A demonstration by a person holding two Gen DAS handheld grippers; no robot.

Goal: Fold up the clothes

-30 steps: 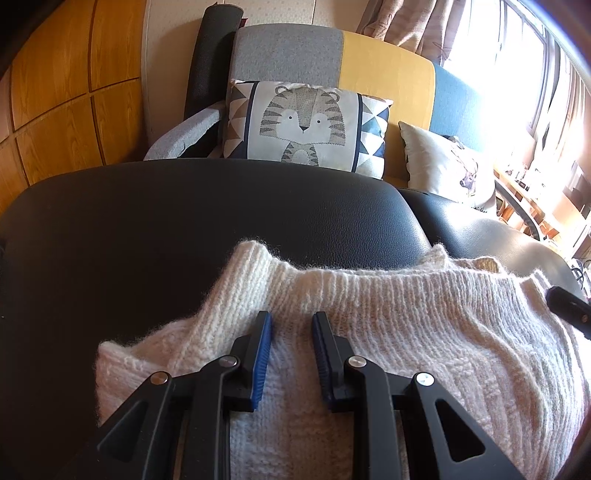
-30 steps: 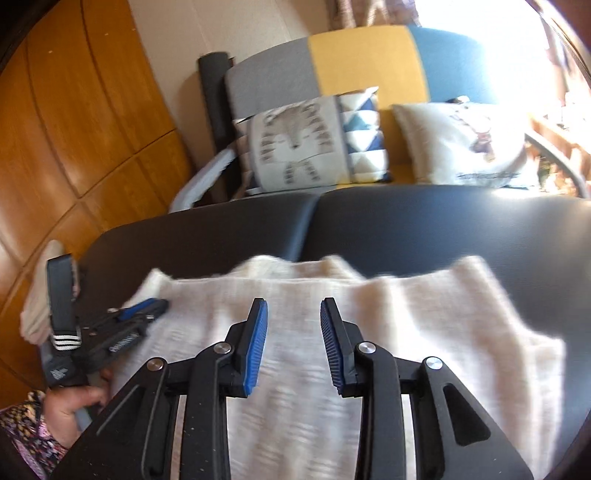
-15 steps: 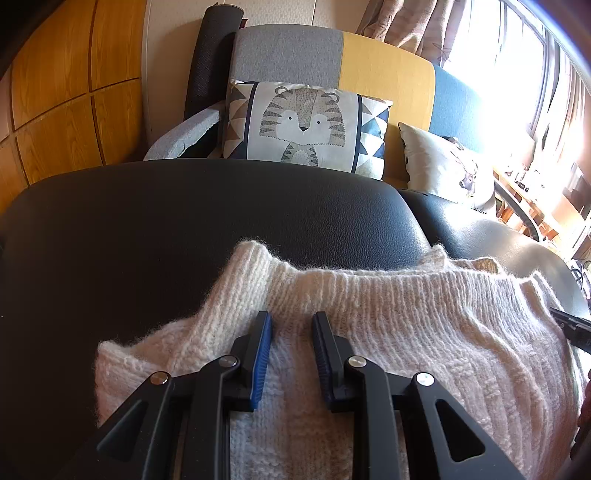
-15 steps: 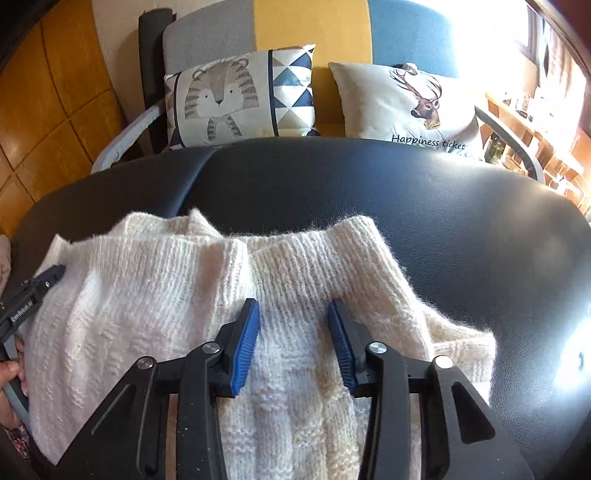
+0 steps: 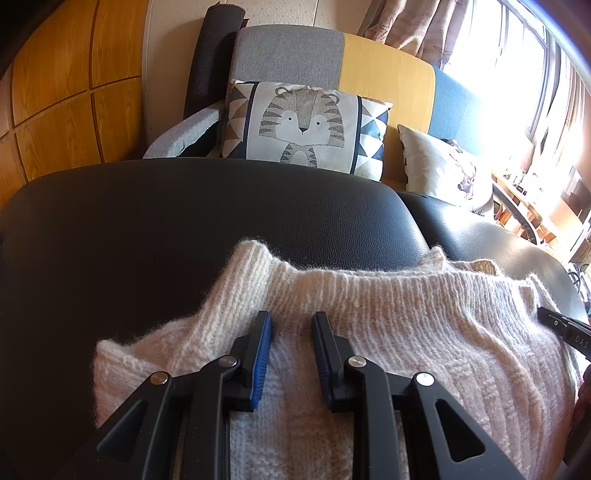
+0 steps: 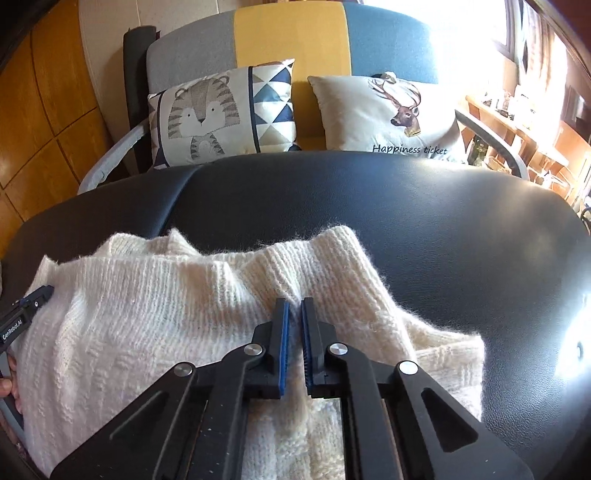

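The right gripper [image 6: 293,308] was pressed together, pinching a ridge of the white sweater [image 6: 147,314] on the black cushion [image 6: 406,221]. The left gripper [image 5: 291,321] stood partly spread over the knit (grip unclear). Only the right view showed the deer pillow [image 6: 388,114] fully, on the sofa [image 6: 288,33].

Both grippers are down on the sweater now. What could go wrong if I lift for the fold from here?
1. The right gripper has pinched only a small ridge of the sweater; the fluffy knit might slip out or snag.
2. The left gripper stands open, fabric between its fingers ungripped, so lifting now may raise one side only and skew the fold.
3. The black cushion looks slick; the sweater could slide.
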